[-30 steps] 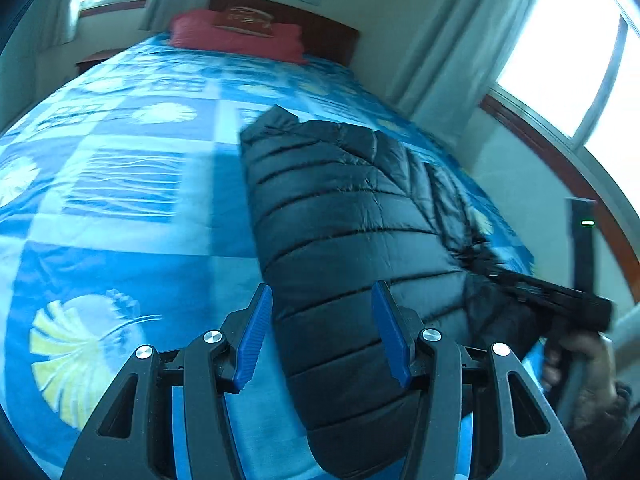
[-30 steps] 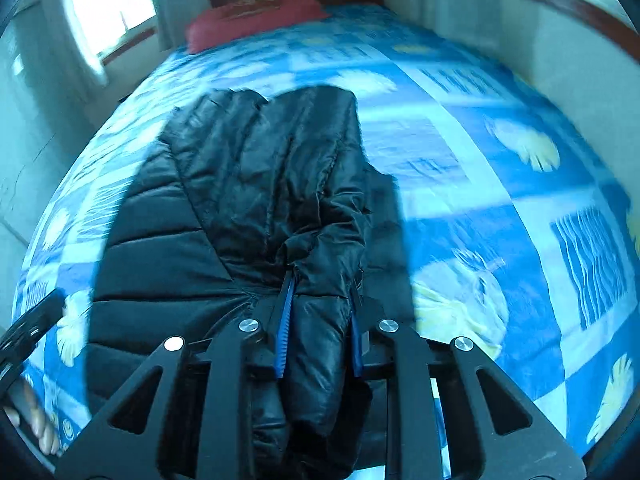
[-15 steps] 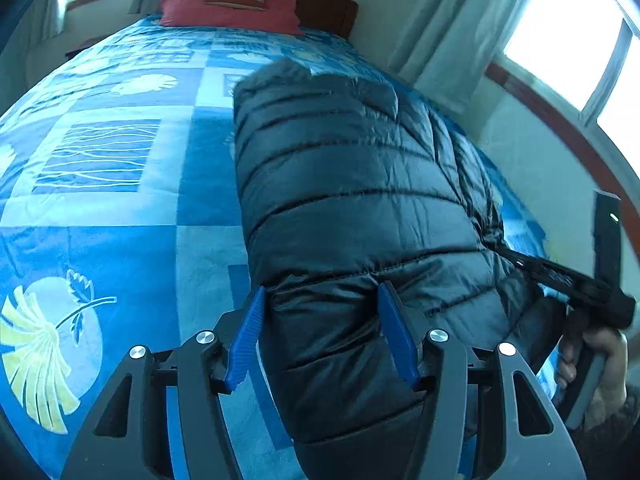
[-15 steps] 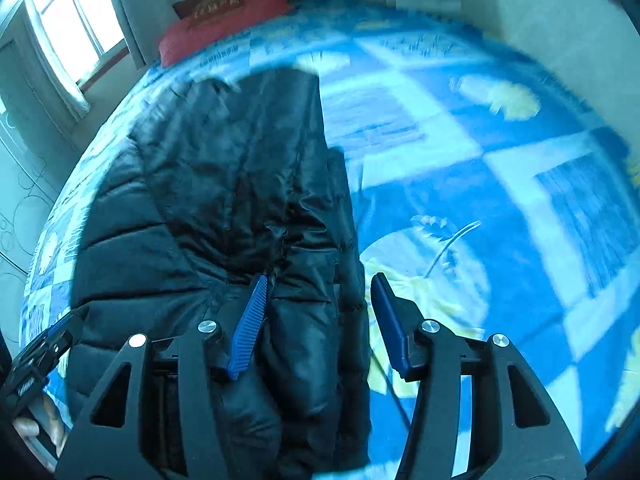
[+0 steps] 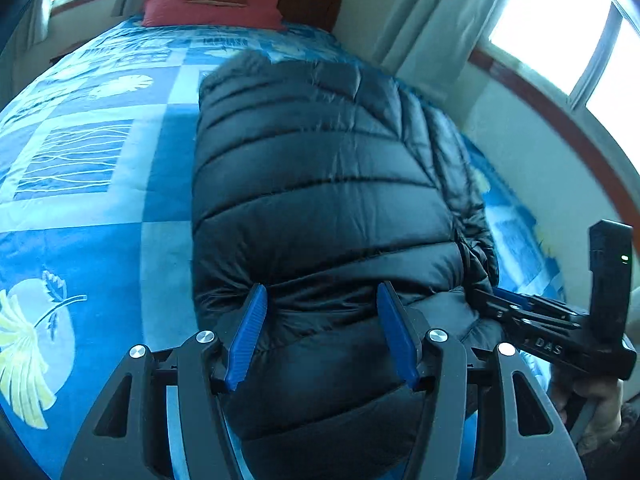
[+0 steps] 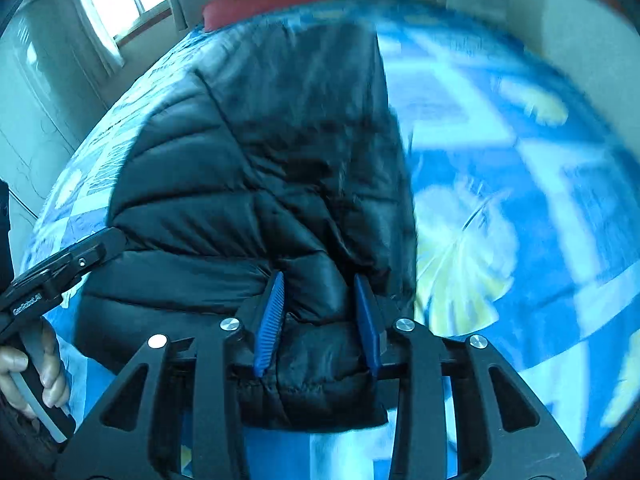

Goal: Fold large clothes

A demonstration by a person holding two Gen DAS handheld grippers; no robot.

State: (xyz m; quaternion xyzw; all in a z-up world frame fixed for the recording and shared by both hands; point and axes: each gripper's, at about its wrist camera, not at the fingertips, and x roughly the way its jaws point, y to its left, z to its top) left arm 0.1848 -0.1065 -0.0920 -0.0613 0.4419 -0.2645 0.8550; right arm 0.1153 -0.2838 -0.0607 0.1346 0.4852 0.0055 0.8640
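Blue pads on both tongs, and we've got puffy black nylon between each pair. Our left gripper (image 5: pixel 322 334) sits with its jaws spread fairly wide around the near hem of the black puffer jacket (image 5: pixel 320 184); the left pad presses into the fabric, but we can't tell if the right one really bites. Our right gripper (image 6: pixel 320 318) has its jaws drawn in narrow, pinching a bunched fold of the same jacket (image 6: pixel 256 152) at its near right edge (fabric bulges out below the pads).

The jacket lies lengthwise on the bed, quilted side up, its far end reaching toward the headboard. From the left wrist view we can see the right gripper (image 5: pixel 504 308) just beside the jacket's right edge, with a hand (image 5: pixel 592 404) around its handle.

Under it all is the blue patterned bedspread (image 5: pixel 92 168), with leaf prints and squares. At the far end sits a red pillow (image 5: pixel 212 8). Curtains (image 5: pixel 432 24) hang by the window on the right.
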